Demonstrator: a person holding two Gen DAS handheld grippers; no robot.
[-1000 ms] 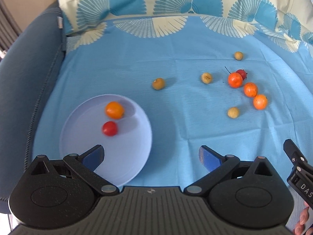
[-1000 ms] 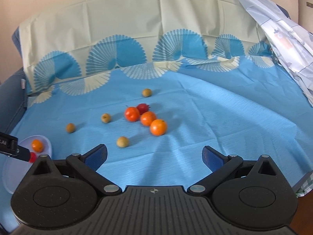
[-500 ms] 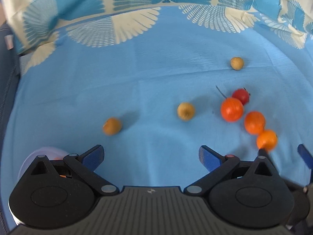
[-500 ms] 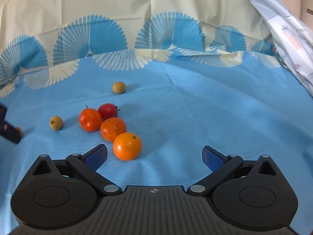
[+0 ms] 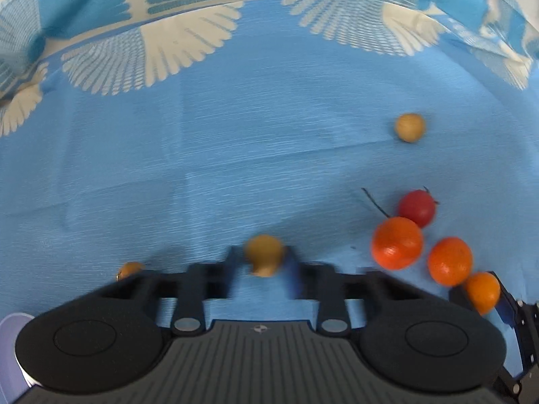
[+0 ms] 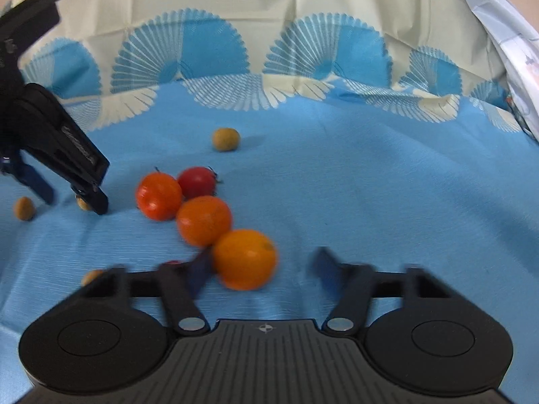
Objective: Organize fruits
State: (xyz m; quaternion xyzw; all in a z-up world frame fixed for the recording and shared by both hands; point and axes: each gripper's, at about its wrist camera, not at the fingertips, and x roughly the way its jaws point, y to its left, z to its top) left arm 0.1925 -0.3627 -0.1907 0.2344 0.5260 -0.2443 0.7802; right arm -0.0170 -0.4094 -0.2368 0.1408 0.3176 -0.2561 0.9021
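Several small fruits lie on a blue cloth (image 5: 235, 155). My left gripper (image 5: 262, 262) has its blurred fingers close on both sides of a small tan fruit (image 5: 263, 252); it also shows in the right wrist view (image 6: 57, 165). My right gripper (image 6: 261, 269) is open, its left finger against an orange fruit (image 6: 245, 258), the right finger well apart from it. That orange fruit also shows in the left wrist view (image 5: 482, 291). Beside it lie two more orange fruits (image 6: 203, 220) (image 6: 158, 195) and a red tomato (image 6: 197, 181).
Other tan fruits lie at the back (image 6: 225, 138), at the far left (image 6: 23, 208) and near my right gripper's left side (image 6: 91, 275). A pale plate's rim (image 5: 11, 343) shows at the lower left of the left wrist view. The patterned cloth rises behind.
Both grippers have moved forward and down to the fruits. The left fingers have narrowed around the tan fruit. The right fingers have narrowed toward the nearest orange fruit. The plate has dropped out of view.
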